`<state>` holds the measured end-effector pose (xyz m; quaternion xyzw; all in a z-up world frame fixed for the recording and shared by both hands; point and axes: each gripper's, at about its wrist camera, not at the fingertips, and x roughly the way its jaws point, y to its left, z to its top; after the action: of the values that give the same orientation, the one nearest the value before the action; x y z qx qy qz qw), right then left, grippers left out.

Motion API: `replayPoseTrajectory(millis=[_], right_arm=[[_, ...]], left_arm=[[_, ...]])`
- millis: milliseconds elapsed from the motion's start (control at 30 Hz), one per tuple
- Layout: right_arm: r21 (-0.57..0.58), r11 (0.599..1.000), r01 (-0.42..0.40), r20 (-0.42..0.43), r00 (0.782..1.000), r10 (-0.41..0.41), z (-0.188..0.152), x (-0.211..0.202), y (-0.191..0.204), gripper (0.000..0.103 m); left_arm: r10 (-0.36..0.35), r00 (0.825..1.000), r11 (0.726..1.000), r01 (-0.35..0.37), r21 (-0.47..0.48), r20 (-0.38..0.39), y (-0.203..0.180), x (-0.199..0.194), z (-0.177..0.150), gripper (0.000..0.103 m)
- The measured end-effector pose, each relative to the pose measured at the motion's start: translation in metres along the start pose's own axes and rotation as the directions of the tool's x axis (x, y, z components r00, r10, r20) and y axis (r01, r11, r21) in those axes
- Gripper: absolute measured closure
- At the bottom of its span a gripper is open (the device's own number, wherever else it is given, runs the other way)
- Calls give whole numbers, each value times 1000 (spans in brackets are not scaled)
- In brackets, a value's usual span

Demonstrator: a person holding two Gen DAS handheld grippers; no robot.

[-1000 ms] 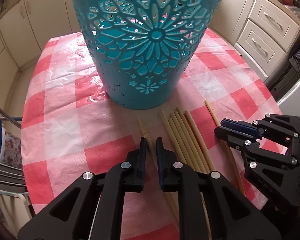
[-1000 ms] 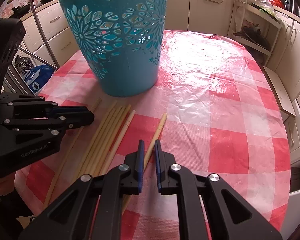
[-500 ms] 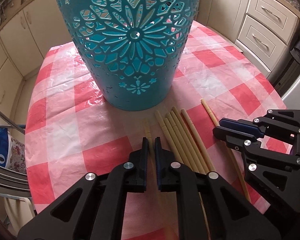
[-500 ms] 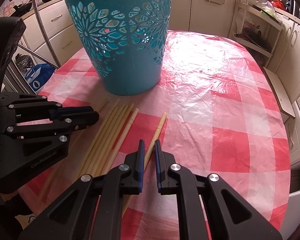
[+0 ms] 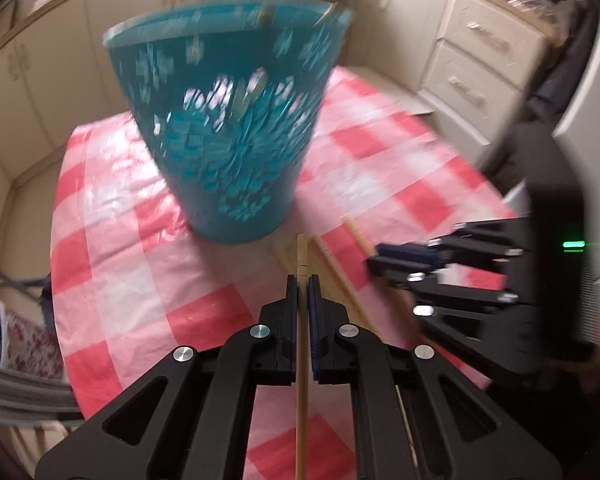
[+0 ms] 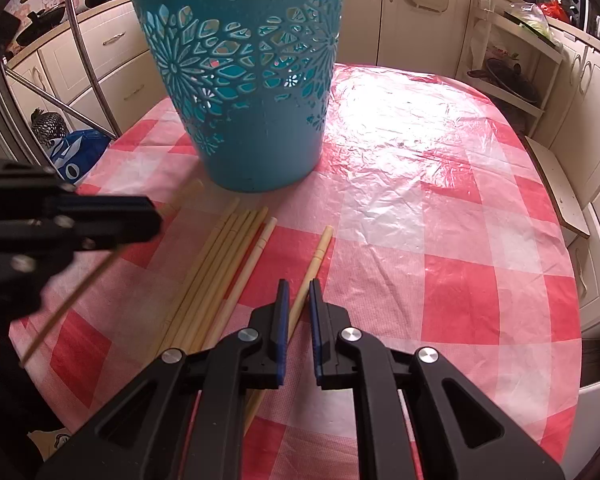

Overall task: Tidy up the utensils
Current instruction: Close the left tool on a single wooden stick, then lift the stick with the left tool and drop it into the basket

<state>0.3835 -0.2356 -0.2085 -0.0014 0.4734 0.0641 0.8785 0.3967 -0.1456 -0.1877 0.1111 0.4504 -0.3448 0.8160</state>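
A teal cut-out basket (image 5: 228, 128) (image 6: 244, 80) stands upright on the red-and-white checked table. My left gripper (image 5: 302, 280) is shut on one wooden chopstick (image 5: 302, 256), lifted above the table; it also shows in the right wrist view (image 6: 72, 300) with the stick angled down to the left. Several more chopsticks (image 6: 220, 272) lie side by side in front of the basket. My right gripper (image 6: 299, 286) is slightly open, low over a single chopstick (image 6: 316, 260) that lies between its jaws, apart from the bundle. The right gripper also shows at right in the left wrist view (image 5: 396, 258).
The table (image 6: 440, 200) is covered with crinkled clear plastic. Cream kitchen cabinets (image 5: 480, 68) ring the table. A metal rack and a blue bag (image 6: 72, 152) stand off the table's left side. A wooden shelf with dishes (image 6: 512, 72) is at the back right.
My left gripper has closed on one chopstick and lifted it up and back from the table; its view is motion-blurred. The right gripper has stayed over its single chopstick.
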Motion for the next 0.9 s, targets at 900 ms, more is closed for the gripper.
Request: replayPoseTrajectory(millis=[900], right_arm=[[9,1000,-5,13,1000,5,-2,-1,-1,92]], left_arm=[[184,649,960,43,-277,738,47,-125,148,98]])
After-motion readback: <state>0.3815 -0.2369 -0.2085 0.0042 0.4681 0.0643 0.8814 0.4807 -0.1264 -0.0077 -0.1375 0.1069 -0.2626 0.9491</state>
